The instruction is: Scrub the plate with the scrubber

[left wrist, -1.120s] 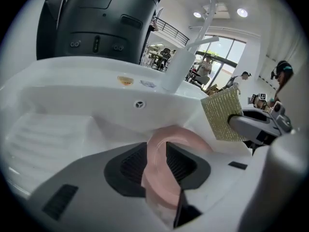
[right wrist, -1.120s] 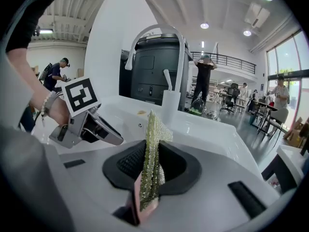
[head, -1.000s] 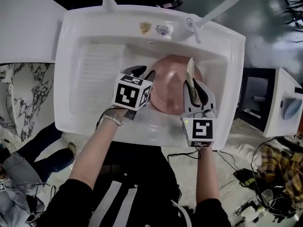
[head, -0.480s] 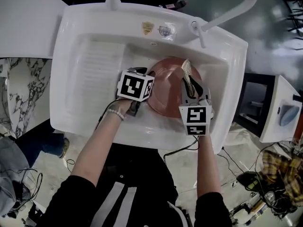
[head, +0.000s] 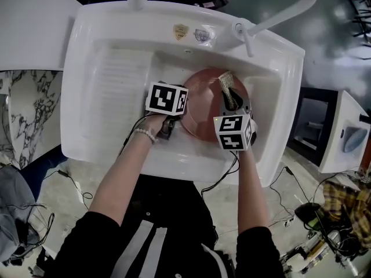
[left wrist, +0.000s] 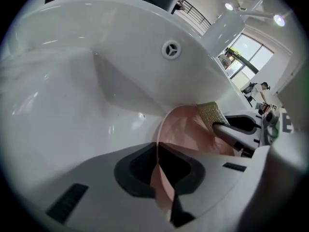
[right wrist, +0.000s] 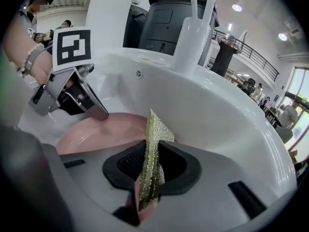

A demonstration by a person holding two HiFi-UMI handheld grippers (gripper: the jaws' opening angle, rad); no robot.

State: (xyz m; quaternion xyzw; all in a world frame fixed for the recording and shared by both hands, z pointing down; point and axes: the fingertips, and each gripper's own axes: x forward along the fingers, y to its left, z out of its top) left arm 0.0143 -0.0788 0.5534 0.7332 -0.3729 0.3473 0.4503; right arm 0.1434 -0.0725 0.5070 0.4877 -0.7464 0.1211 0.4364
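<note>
Two hand-held grippers reach into one white sink (head: 277, 97) in the head view. The left hand-held gripper (head: 177, 106) is at the left rim of the single pink plate (head: 203, 106) lying in the basin. The right hand-held gripper (head: 233, 104) is over the plate's right side with one yellow-green scrubber (head: 227, 87).

Left gripper view: the jaws have just been closing and now pinch the plate's rim between their pads.

Right gripper view: the jaws clamp the one scrubber edge-on, just above the plate; I cannot tell whether they touch.
</note>
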